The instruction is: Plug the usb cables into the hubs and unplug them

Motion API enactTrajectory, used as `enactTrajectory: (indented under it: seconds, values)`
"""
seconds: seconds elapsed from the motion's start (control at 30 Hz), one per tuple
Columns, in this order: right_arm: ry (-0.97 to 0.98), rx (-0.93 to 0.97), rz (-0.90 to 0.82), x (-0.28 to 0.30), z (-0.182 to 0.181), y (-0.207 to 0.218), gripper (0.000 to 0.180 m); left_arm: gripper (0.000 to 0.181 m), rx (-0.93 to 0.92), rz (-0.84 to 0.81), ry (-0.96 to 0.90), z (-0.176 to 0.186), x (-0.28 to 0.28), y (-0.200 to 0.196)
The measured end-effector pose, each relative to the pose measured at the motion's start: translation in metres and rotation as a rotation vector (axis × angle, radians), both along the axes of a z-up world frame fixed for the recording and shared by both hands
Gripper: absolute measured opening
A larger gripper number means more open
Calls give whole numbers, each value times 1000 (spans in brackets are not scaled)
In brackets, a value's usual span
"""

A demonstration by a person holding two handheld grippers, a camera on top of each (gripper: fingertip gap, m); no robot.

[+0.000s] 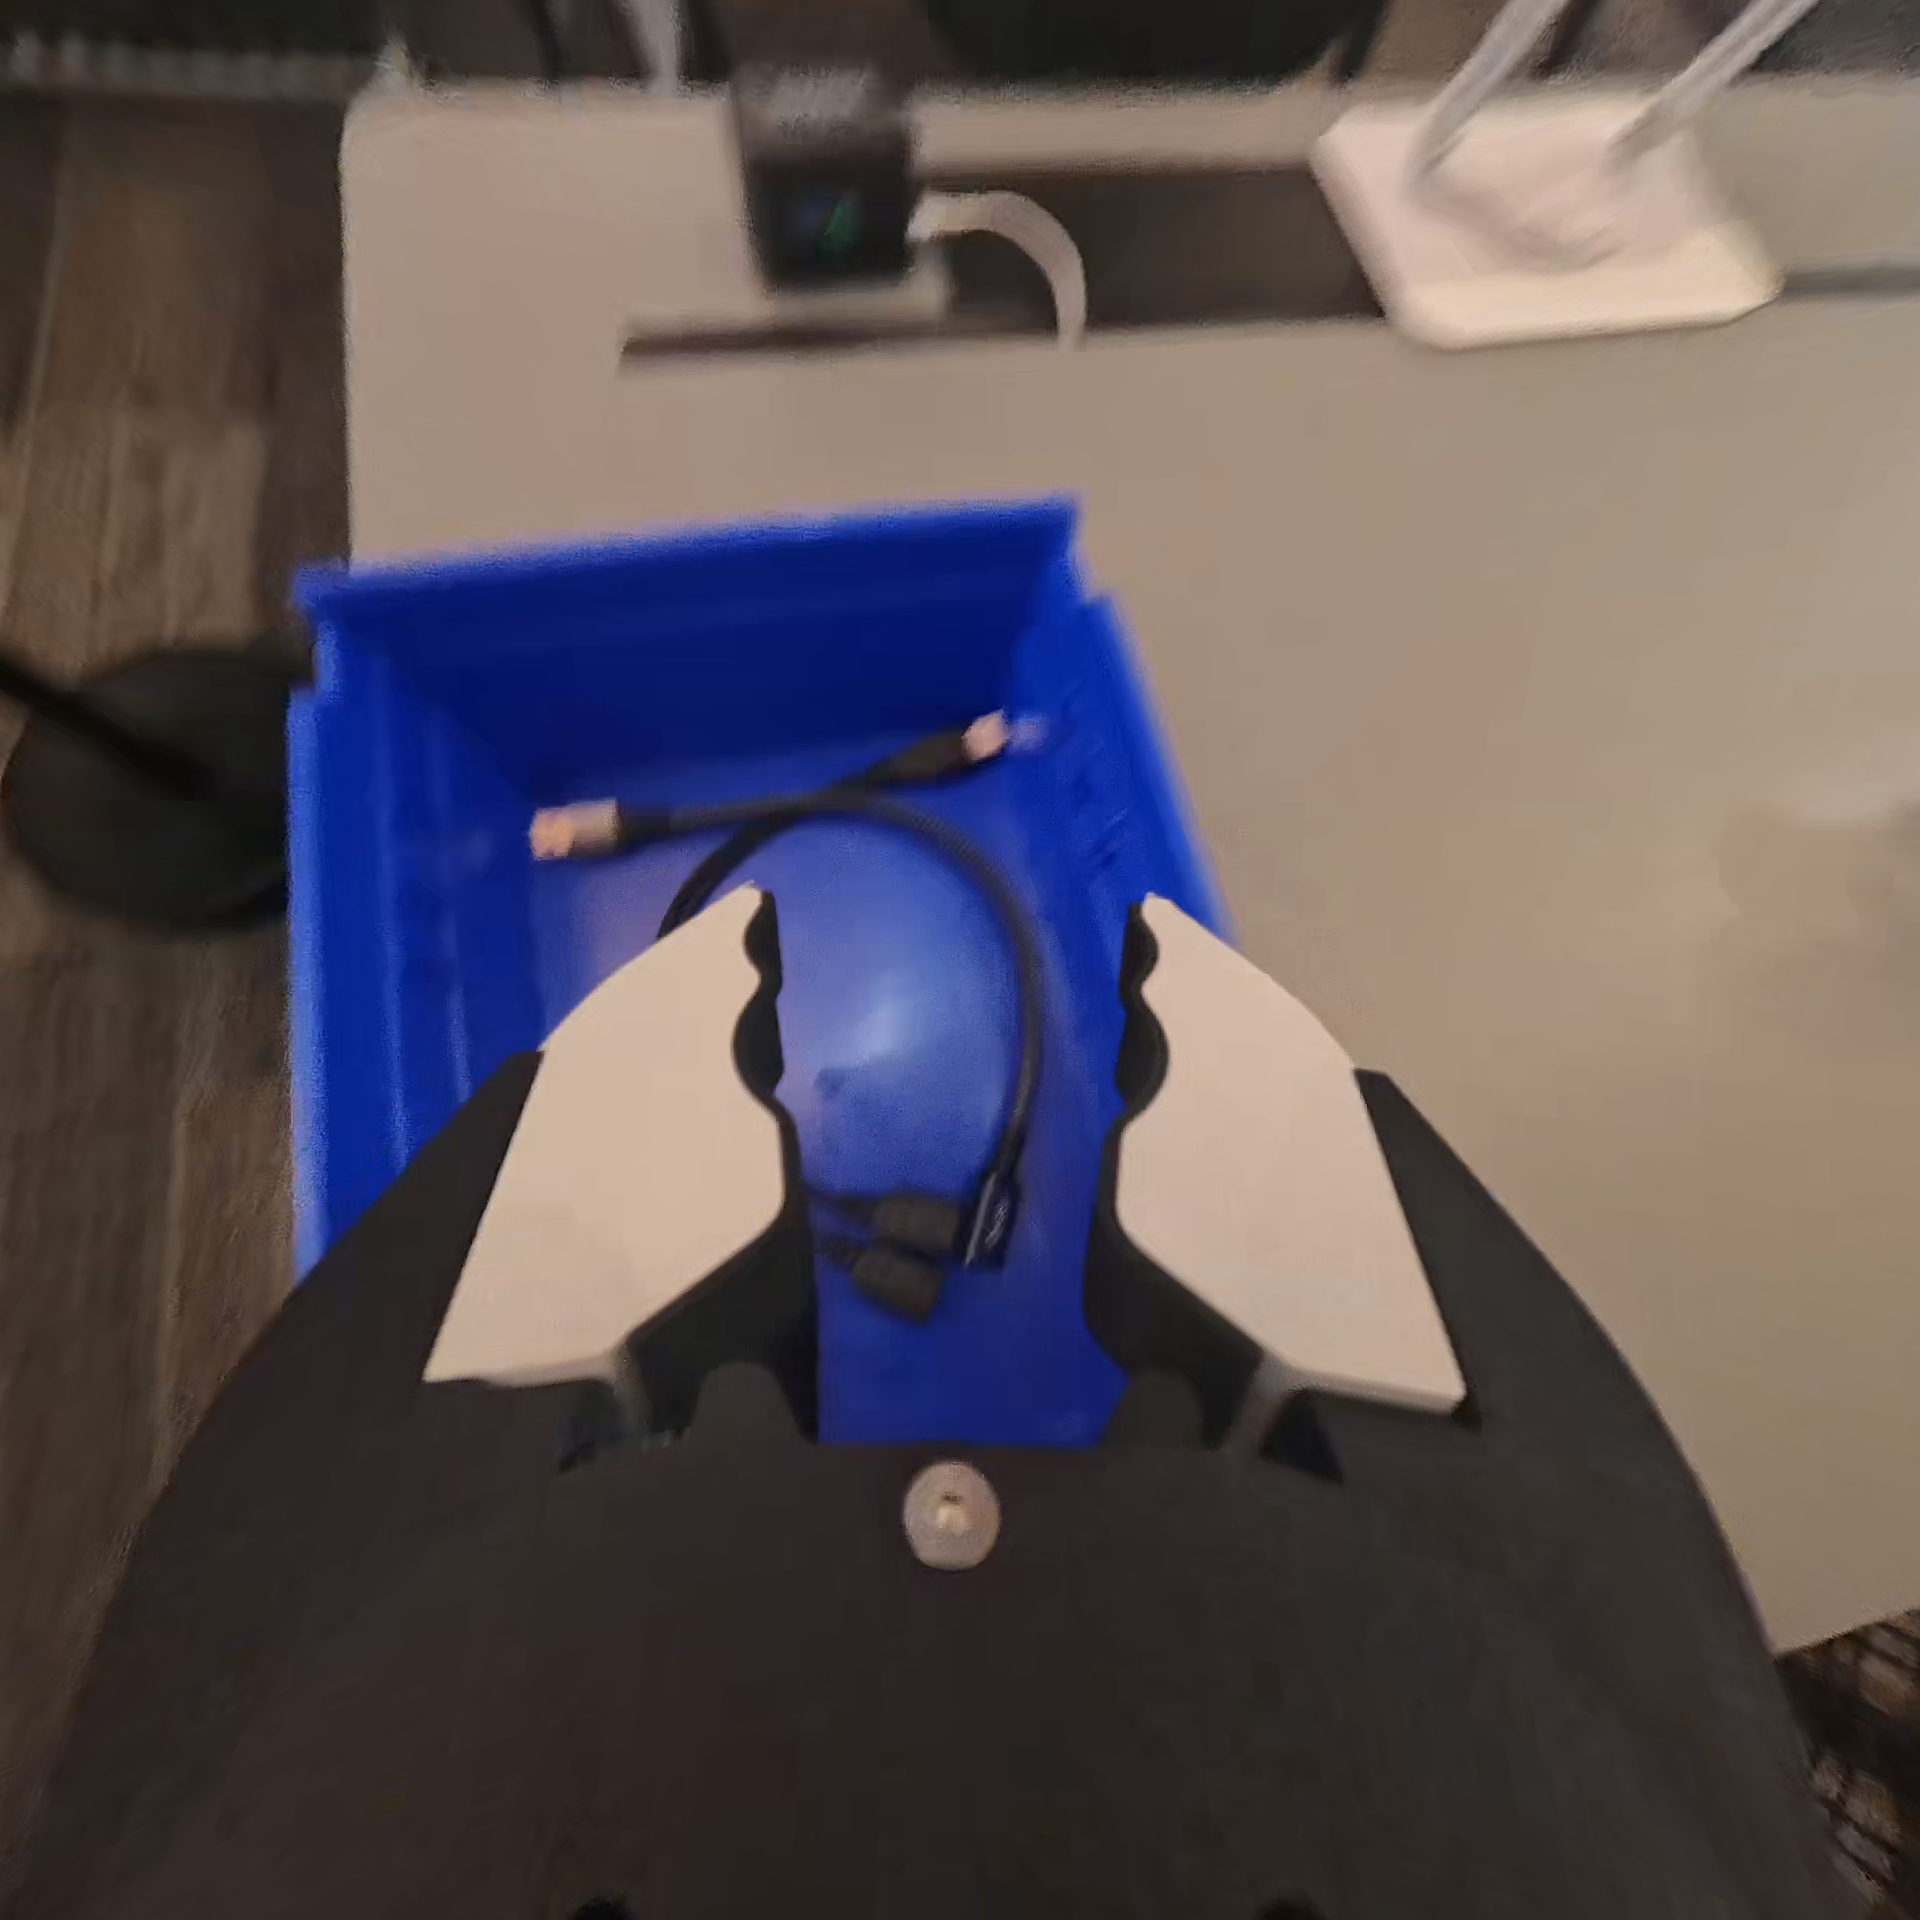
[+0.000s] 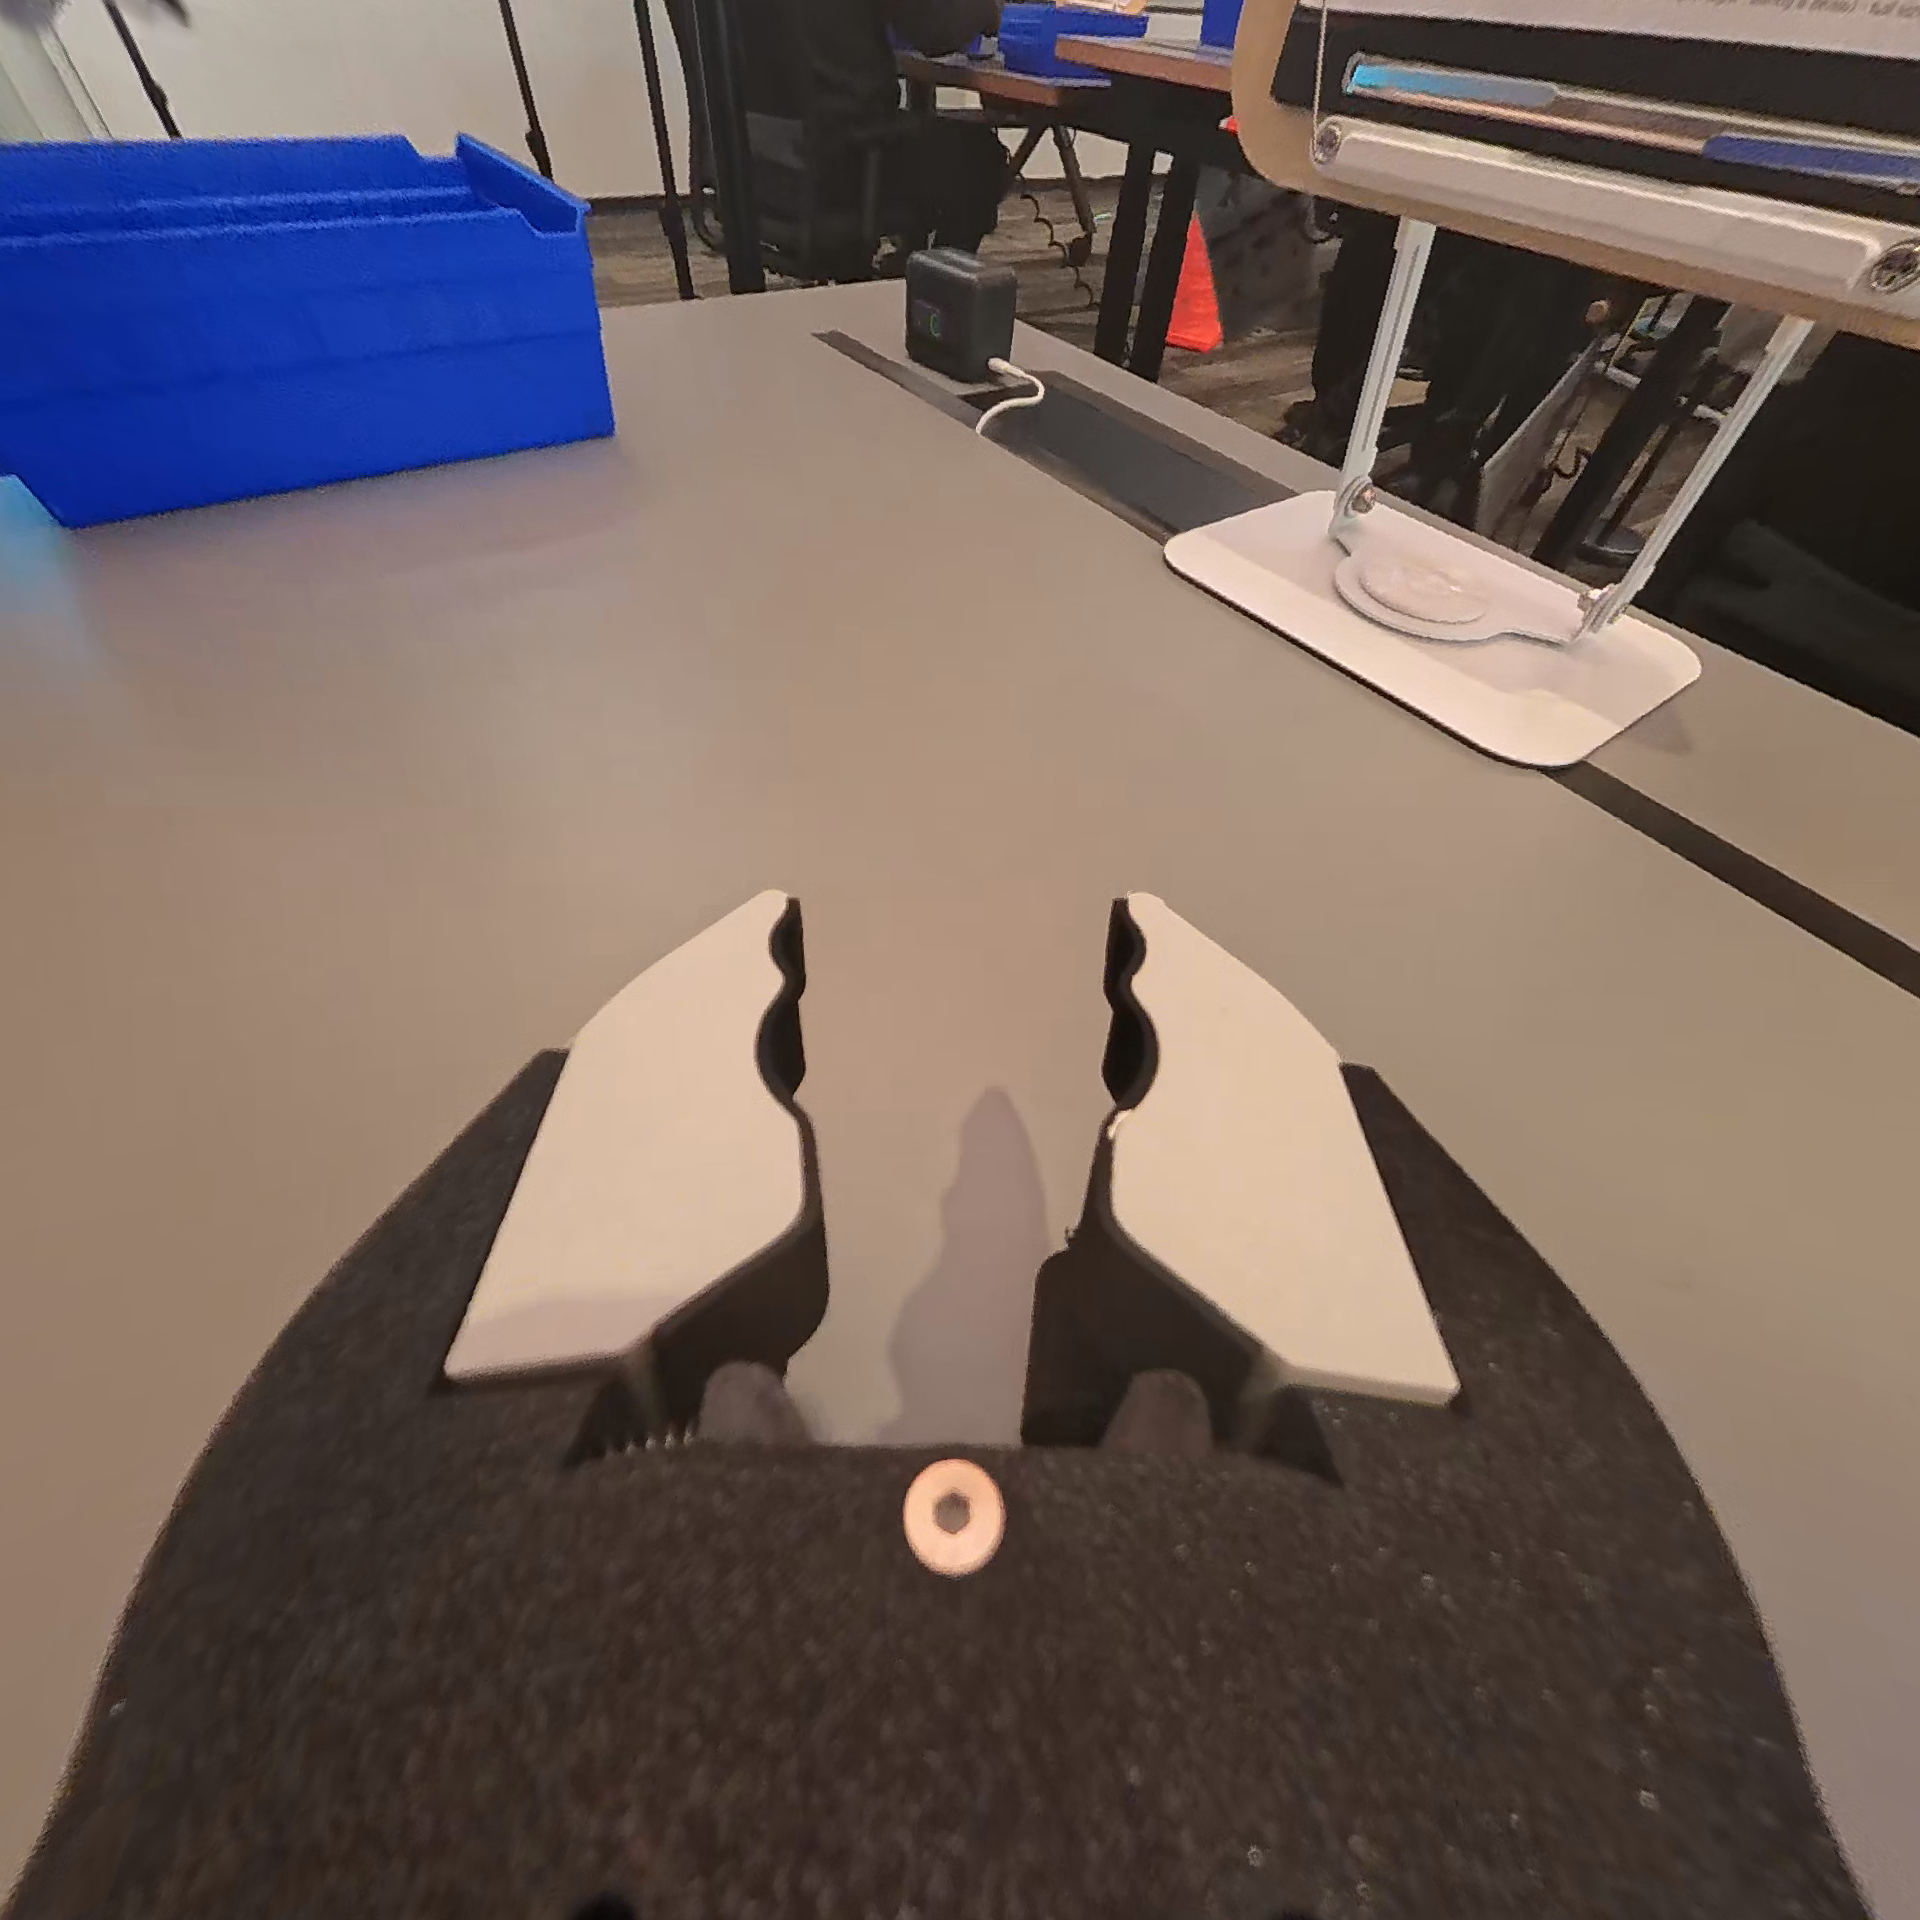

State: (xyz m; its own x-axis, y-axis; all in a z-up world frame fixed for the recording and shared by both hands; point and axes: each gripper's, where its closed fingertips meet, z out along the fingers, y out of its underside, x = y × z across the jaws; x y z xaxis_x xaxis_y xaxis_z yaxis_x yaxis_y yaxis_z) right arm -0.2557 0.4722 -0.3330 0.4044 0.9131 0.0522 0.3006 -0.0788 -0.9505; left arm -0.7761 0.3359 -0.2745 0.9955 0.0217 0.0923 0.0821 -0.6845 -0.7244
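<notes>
A blue bin (image 1: 665, 644) stands at the grey table's left edge. Inside it lie black USB cables (image 1: 1023, 997) with silver plug ends (image 1: 566, 828) and small black hub ends (image 1: 904, 1242). My left gripper (image 1: 951, 914) hangs above the bin, open and empty, looking down into it. The view is blurred. My right gripper (image 2: 954, 914) is open and empty, low over the bare grey table (image 2: 727, 675). The blue bin (image 2: 301, 343) shows at the far left in the right wrist view.
A small black device (image 2: 956, 317) with a white cord (image 2: 1008, 400) sits by a dark slot (image 2: 1122, 447) at the table's back. A white stand base (image 2: 1455, 634) holding a raised board stands at the right. Chairs and other tables lie beyond.
</notes>
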Motion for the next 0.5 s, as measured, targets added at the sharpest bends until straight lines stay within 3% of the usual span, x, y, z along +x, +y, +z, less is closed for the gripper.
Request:
enactTrajectory:
  seconds: [0.23, 0.5]
  values:
    - [21, -9, -8, 3, 5, -2, 54, 44, -320, 245, 8, -80, -34, -32]
    - [35, 8, -5, 5, 15, -6, 54, 44, -548, 369, -22, -138, -41, -49]
